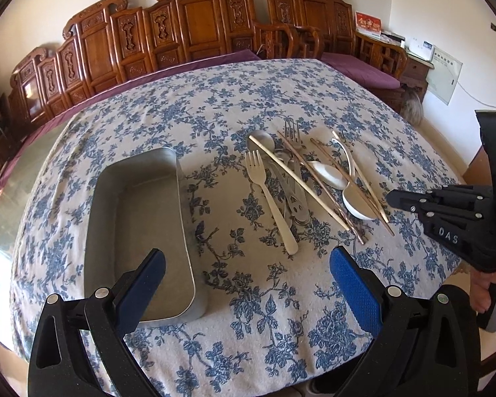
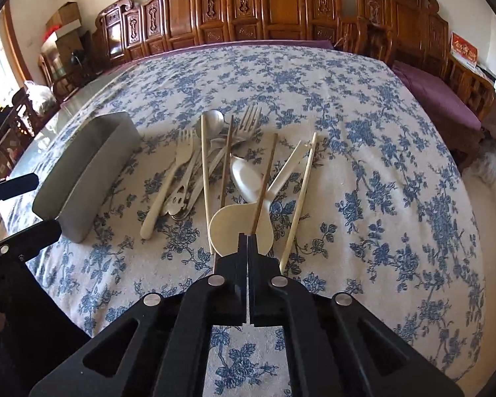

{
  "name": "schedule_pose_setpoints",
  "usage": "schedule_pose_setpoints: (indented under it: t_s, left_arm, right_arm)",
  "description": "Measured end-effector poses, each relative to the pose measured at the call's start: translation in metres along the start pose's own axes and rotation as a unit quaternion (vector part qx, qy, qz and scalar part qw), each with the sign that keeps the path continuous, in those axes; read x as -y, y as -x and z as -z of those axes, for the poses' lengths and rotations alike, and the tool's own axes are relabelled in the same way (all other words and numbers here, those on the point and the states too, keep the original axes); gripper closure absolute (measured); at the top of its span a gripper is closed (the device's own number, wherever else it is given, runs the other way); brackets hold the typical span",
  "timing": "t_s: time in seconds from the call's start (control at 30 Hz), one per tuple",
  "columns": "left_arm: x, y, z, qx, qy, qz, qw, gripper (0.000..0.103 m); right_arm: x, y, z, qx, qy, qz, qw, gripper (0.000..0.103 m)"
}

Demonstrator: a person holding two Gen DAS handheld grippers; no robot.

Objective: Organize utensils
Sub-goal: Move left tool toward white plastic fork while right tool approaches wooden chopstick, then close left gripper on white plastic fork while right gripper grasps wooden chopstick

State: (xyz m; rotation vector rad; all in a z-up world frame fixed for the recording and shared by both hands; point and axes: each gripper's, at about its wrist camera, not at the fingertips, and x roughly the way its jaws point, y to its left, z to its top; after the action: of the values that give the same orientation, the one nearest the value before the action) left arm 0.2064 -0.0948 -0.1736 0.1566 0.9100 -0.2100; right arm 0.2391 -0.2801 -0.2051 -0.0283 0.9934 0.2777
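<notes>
Nearest the right camera, the right gripper [image 2: 248,236] has its black jaws pressed together on the near end of a brown chopstick [image 2: 264,185], whose shaft runs away from the camera across a cream spoon [image 2: 238,225] lying on the surface. From the left camera, the left gripper [image 1: 248,264] hovers with its blue-padded jaws wide apart, holding nothing, above the blue-flowered tablecloth [image 1: 248,314]. Just beyond its left pad sits a metal tray [image 1: 139,218], rectangular and with nothing inside. Beside the tray, toward the middle of the surface, the utensils lie in a loose overlapping pile: a cream fork [image 1: 269,198] nearest the tray, metal spoons and forks [image 1: 291,178] stacked under a pale chopstick [image 1: 297,182], then a white spoon [image 1: 329,173] and more chopsticks crossing one another. Another pale chopstick [image 2: 299,201] lies at the right edge of the pile. Behind the surface stand carved wooden benches [image 1: 195,20] with purple cushions [image 1: 360,69], set against a cream wall.
</notes>
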Motion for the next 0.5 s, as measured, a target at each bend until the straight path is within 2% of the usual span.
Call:
schedule_pose_setpoints:
  t_s: [0.07, 0.3, 0.33, 0.37, 0.4, 0.5]
  left_arm:
    - [0.000, -0.002, 0.000, -0.003, 0.002, 0.000, 1.0000, 0.007]
    - [0.003, -0.009, 0.000, -0.007, 0.000, -0.001, 1.0000, 0.007]
    - [0.003, -0.010, 0.000, -0.008, 0.001, -0.001, 1.0000, 0.007]
    - [0.003, -0.011, 0.000, -0.008, 0.001, -0.001, 1.0000, 0.007]
    - [0.003, -0.011, -0.001, -0.008, 0.001, -0.001, 1.0000, 0.007]
    - [0.003, -0.015, -0.003, -0.010, 0.000, -0.004, 0.9999, 0.007]
  right_arm:
    - [0.000, -0.005, 0.002, -0.006, -0.004, -0.006, 1.000, 0.071]
    - [0.001, -0.023, 0.009, -0.045, -0.016, -0.014, 0.999, 0.070]
    - [0.001, -0.026, 0.010, -0.051, -0.014, -0.016, 0.998, 0.075]
    - [0.000, -0.027, 0.012, -0.053, -0.012, -0.014, 0.998, 0.086]
    - [0.000, -0.028, 0.012, -0.055, -0.010, -0.010, 0.998, 0.092]
    - [0.000, -0.025, 0.011, -0.052, -0.004, -0.004, 0.999, 0.097]
